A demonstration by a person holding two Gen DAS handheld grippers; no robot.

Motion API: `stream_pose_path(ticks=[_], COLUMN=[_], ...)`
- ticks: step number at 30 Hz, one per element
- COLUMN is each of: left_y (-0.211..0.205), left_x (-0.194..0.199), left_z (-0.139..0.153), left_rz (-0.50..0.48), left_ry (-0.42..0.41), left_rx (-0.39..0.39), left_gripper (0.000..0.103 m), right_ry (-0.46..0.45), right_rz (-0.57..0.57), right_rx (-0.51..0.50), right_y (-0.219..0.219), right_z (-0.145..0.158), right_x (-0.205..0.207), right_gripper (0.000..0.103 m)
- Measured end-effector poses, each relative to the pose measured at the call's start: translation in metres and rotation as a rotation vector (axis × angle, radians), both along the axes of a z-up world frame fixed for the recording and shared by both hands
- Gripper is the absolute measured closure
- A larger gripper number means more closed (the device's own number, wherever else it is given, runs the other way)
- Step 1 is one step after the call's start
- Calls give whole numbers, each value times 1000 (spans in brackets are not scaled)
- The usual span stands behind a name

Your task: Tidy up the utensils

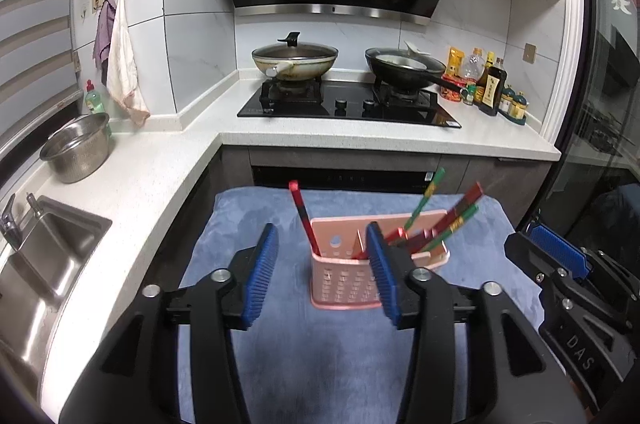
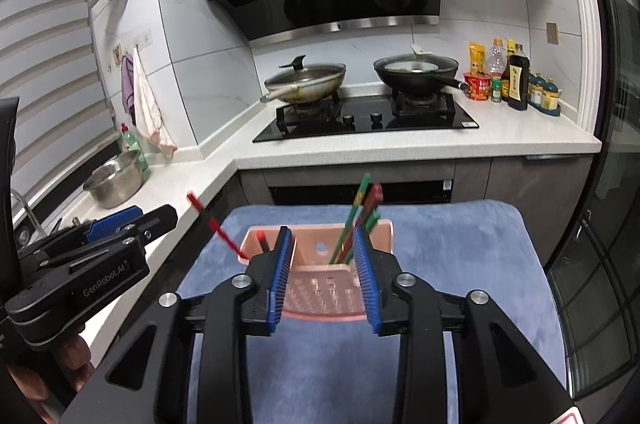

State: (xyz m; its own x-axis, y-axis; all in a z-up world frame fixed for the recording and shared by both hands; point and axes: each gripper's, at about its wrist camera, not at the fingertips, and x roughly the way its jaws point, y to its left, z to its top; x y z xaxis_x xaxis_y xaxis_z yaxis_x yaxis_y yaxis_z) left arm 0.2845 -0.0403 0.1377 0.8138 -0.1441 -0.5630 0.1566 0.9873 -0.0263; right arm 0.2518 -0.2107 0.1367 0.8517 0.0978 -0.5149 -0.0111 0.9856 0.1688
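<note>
A pink perforated utensil holder (image 1: pixel 344 284) (image 2: pixel 320 292) stands on a blue cloth (image 1: pixel 312 364) (image 2: pixel 460 256). A single red chopstick (image 1: pixel 304 216) (image 2: pixel 224 236) leans out of its left compartment. Several red and green chopsticks (image 1: pixel 436 220) (image 2: pixel 356 220) lean out of its right compartment. My left gripper (image 1: pixel 324 260) is open in front of the holder, nothing between its blue pads. My right gripper (image 2: pixel 322 260) is open too, its pads framing the holder's near side without touching it. Each gripper shows at the edge of the other view: right gripper (image 1: pixel 560 256), left gripper (image 2: pixel 120 224).
A white counter (image 1: pixel 132 192) runs along the left with a steel sink (image 1: pixel 36 264) and a metal colander (image 1: pixel 78 150). Behind is a gas hob (image 1: pixel 348 104) with two pans, and sauce bottles (image 1: pixel 488 84) at the right. A hand (image 2: pixel 68 360) grips the left tool.
</note>
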Motion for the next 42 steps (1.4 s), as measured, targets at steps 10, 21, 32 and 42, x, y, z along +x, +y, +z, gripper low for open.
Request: stream_pose_path(ticks=[10,21,32,42], left_y=[3,7,6,9], left_x=[-32,-51,-62,-62], left_z=[-22,-48,-61,-74], left_rz=[0,16,16,37], left_ry=[25,60,83,124], left_rx=[21,39,48,48], left_gripper=[45,28,16,13], right_ry=[40,93,117,123], right_rz=[-44,-59,-81,-104], right_rx=[-72,-66,-64,-72], right_y=[7,6,2,-1], right_z=[-25,-51,-64,-70], right_x=[-40,-64,-75,-80], right_gripper=[59,45,22,19])
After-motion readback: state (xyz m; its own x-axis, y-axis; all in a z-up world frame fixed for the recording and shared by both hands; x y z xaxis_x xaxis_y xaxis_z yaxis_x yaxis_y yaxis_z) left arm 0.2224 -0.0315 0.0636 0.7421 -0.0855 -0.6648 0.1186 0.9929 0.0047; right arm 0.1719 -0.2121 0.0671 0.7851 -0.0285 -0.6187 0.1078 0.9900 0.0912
